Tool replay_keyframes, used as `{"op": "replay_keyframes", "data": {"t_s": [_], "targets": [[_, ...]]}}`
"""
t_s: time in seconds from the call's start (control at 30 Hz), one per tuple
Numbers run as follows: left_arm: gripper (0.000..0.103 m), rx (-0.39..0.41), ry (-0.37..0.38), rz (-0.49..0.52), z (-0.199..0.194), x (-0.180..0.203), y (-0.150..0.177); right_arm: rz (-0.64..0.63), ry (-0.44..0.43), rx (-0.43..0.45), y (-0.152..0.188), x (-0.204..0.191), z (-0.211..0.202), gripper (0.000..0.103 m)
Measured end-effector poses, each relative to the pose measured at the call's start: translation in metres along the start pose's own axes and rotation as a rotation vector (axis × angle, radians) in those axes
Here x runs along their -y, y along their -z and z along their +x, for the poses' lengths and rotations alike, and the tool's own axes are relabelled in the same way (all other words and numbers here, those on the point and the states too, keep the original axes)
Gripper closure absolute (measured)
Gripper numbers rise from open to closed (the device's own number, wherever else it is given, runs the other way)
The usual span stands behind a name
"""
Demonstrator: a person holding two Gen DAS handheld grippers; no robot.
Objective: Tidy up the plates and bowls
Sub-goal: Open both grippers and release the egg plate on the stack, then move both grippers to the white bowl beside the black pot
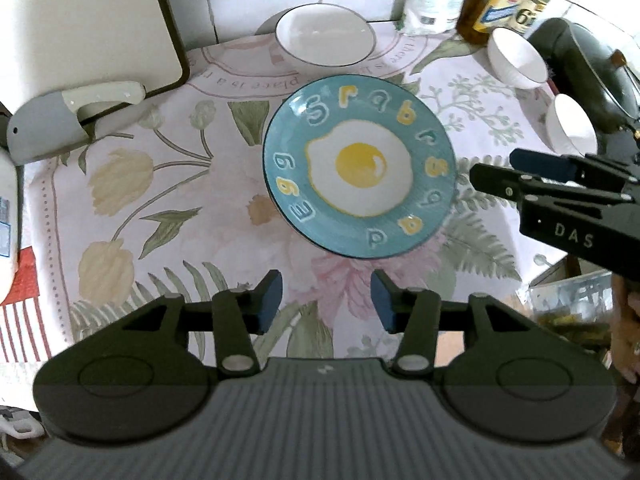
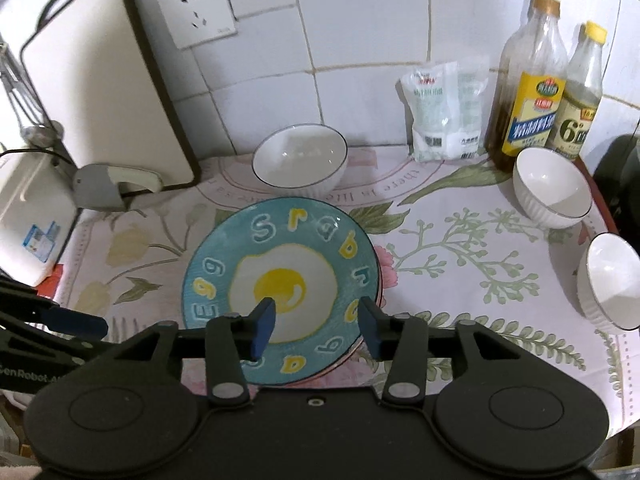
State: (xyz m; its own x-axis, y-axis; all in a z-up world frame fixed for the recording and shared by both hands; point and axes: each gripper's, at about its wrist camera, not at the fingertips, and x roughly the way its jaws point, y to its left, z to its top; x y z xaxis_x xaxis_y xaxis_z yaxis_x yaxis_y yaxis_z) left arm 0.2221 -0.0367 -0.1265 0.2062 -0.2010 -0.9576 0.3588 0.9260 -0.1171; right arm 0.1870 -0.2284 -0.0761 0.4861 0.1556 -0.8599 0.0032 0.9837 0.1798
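A blue plate [image 1: 359, 168] painted with a fried egg and letters lies flat on the flowered tablecloth [image 1: 160, 184]. In the right wrist view a pink rim shows under the blue plate [image 2: 280, 280] at its right edge. My left gripper [image 1: 326, 298] hangs above the cloth just in front of the plate, open and empty. My right gripper [image 2: 318, 320] hovers over the plate's near right part, open, touching nothing. A large white bowl [image 2: 299, 158] stands behind the plate. Two small white bowls [image 2: 552, 188] [image 2: 612, 280] stand at the right.
A white cutting board [image 2: 100, 80] leans on the tiled wall at the left, with a cleaver [image 2: 108, 186] at its foot. A salt bag [image 2: 444, 112] and two bottles [image 2: 528, 92] stand at the back. A dark pot [image 1: 588, 68] sits at the far right.
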Motion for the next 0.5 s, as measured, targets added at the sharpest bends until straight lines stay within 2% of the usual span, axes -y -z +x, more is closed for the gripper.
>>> {"op": "replay_keyframes", "data": {"t_s": [0.17, 0.23, 0.33, 0.5], "targets": [[0.047, -0.004, 0.004, 0.009, -0.019, 0.013, 0.008, -0.008, -0.011, 0.013, 0.002, 0.004, -0.028, 0.043], [0.045, 0.004, 0.009, 0.011, -0.026, 0.018, 0.011, -0.018, -0.013, 0.020, 0.003, 0.006, -0.039, 0.032], [0.040, 0.021, -0.003, 0.011, -0.036, 0.027, 0.015, -0.026, -0.027, 0.035, 0.004, 0.011, -0.056, 0.032], [0.038, 0.048, -0.025, 0.014, -0.051, 0.046, 0.017, -0.043, -0.044, 0.045, 0.009, 0.027, -0.083, 0.031]]}}
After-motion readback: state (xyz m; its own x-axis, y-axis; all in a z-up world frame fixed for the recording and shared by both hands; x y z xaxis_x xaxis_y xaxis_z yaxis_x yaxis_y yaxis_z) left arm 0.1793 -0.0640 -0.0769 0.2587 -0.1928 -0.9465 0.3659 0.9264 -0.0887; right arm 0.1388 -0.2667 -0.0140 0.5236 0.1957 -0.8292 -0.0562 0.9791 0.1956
